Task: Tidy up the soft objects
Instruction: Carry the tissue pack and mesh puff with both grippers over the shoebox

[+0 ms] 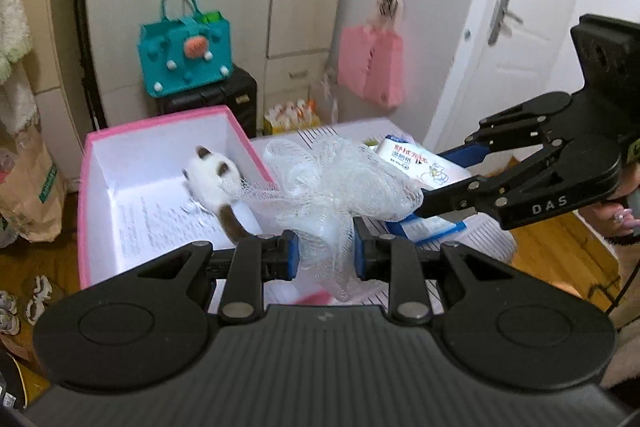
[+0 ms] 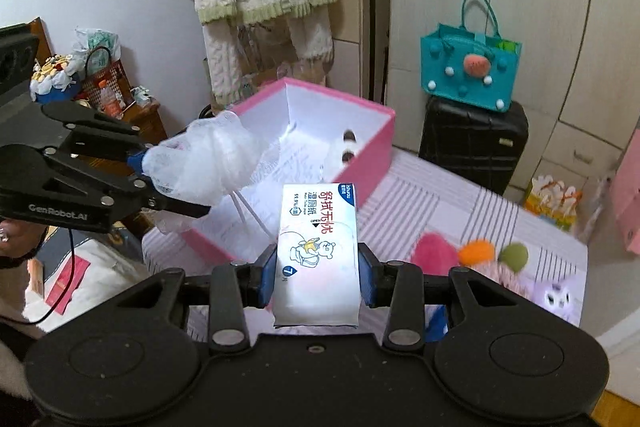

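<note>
Left gripper (image 1: 325, 254): jaws clamped on white mesh pouf (image 1: 340, 187)
Right gripper (image 2: 318, 277): jaws clamped on wipes pack (image 2: 318, 247)
Pink box (image 1: 160, 125): plush cat (image 1: 212, 183) inside

The left wrist camera sits just behind the left tongs (image 1: 325, 251) and looks down across the pink box (image 1: 160, 131) toward the wardrobe and door. The right wrist camera rides behind the right tongs (image 2: 318, 277), facing the same pink box (image 2: 372, 143) from the bed's other side. Both views share the box, the teal bag (image 1: 186, 57) (image 2: 470, 71) and each other's tongs, at close range.
</note>
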Demonstrator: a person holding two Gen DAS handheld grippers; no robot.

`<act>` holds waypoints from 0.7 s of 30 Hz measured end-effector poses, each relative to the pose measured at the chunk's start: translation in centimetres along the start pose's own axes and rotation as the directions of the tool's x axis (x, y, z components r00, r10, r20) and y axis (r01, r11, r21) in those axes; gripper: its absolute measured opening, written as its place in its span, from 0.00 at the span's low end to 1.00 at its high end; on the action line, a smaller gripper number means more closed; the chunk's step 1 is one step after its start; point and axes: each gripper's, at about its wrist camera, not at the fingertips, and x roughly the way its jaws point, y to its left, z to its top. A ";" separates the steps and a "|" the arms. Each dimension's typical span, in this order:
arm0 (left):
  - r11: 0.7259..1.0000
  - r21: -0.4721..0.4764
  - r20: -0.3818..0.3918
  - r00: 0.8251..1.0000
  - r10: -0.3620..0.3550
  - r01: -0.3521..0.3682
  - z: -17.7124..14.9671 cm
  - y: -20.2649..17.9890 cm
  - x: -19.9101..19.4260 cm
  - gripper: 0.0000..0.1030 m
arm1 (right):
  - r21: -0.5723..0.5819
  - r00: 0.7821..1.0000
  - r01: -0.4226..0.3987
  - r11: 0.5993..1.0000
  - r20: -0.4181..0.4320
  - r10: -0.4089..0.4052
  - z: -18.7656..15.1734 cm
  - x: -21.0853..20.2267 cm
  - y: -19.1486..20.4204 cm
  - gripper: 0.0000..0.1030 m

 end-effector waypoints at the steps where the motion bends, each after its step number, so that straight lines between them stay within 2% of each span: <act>1: 1.000 -0.005 0.015 1.000 0.004 -0.004 0.2 0.5 -0.3 0.24 | -0.009 1.000 -0.001 1.000 0.002 0.001 0.6 0.4 0.2 0.44; 3: 1.000 -0.013 0.048 0.999 0.023 -0.023 0.5 1.5 -0.9 0.24 | -0.021 1.000 -0.005 1.000 0.007 0.005 1.5 1.2 0.6 0.44; 6: 0.997 -0.030 0.090 0.994 0.067 -0.064 0.9 3.1 -1.2 0.24 | -0.090 0.998 0.040 0.995 0.042 -0.037 2.7 2.4 2.1 0.44; 10: 0.988 -0.084 0.115 0.983 0.140 -0.131 1.8 5.9 -0.6 0.24 | -0.108 0.999 0.001 0.994 0.046 0.004 4.6 3.9 2.4 0.44; 14: 0.965 -0.096 0.138 0.957 0.255 -0.244 3.1 7.9 0.6 0.24 | -0.125 0.999 -0.026 0.992 0.038 0.031 6.6 5.9 2.1 0.44; 16: 0.957 -0.104 0.125 0.951 0.284 -0.272 3.7 9.0 1.7 0.24 | -0.144 0.999 -0.020 0.989 0.029 0.024 7.0 7.4 2.1 0.44; 19: 0.961 -0.131 0.072 0.965 0.254 -0.243 4.5 10.9 3.8 0.24 | -0.190 1.000 0.007 0.982 0.015 -0.004 7.6 9.9 2.3 0.44; 21: 0.958 -0.147 0.025 0.968 0.252 -0.245 5.0 12.0 5.7 0.24 | -0.223 1.000 0.014 0.975 0.007 -0.012 7.7 11.8 2.3 0.44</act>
